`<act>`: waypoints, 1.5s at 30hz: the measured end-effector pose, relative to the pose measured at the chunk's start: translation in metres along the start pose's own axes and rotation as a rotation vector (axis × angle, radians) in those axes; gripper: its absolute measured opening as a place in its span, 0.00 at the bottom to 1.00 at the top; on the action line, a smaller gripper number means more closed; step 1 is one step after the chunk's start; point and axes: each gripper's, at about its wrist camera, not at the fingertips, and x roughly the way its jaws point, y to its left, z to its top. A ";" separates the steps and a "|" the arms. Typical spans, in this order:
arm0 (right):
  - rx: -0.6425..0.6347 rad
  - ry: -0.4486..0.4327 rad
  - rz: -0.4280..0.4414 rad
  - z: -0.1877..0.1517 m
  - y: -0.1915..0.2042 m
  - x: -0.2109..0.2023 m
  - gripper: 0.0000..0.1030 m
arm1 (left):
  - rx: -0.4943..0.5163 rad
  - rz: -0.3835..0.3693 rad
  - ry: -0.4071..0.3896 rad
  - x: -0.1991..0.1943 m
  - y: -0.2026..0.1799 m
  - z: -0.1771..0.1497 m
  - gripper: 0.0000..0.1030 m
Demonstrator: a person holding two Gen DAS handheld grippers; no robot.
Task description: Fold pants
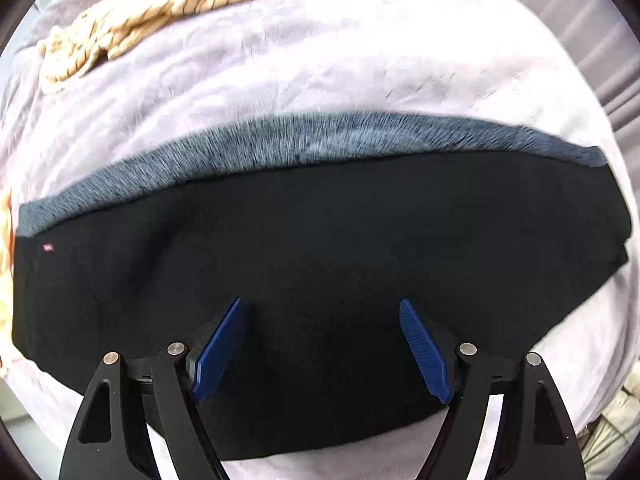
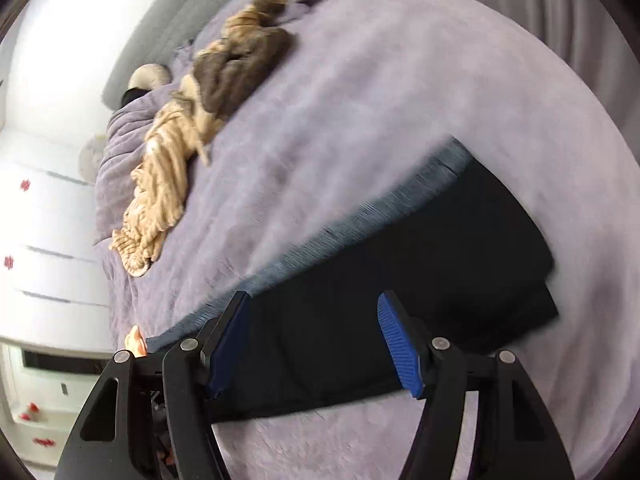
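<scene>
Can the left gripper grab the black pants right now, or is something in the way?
Probably yes. The left gripper is open, nothing between its fingers, and it points at the pants, which lie flat on the blanket. Nothing sits on them. The striped cloth lies well away.

Lilac bedcover (image 1: 340,80); black pants (image 1: 320,248); tan clothes (image 1: 152,8)

Both tools matched: the left gripper (image 1: 320,308) and the right gripper (image 2: 314,304) had matte black linkage arms with triangular cut-outs, round silver pivot pins at the joints, and ribbed blue pads (image 1: 424,352) — flat, tapering plates.
</scene>
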 end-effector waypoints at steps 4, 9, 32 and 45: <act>0.187 0.041 -0.015 -0.025 -0.063 0.018 0.67 | -0.012 0.003 0.015 0.006 -0.006 -0.005 0.78; 0.331 -0.003 0.106 -0.014 -0.099 0.047 0.45 | -0.018 0.018 0.020 0.002 0.000 -0.005 0.78; -0.114 0.002 -0.125 0.021 -0.028 0.048 0.24 | 0.037 0.090 -0.085 0.018 -0.035 0.074 0.82; -0.004 0.014 -0.222 0.061 -0.052 0.066 0.31 | -0.147 0.208 -0.124 -0.027 0.084 0.069 0.94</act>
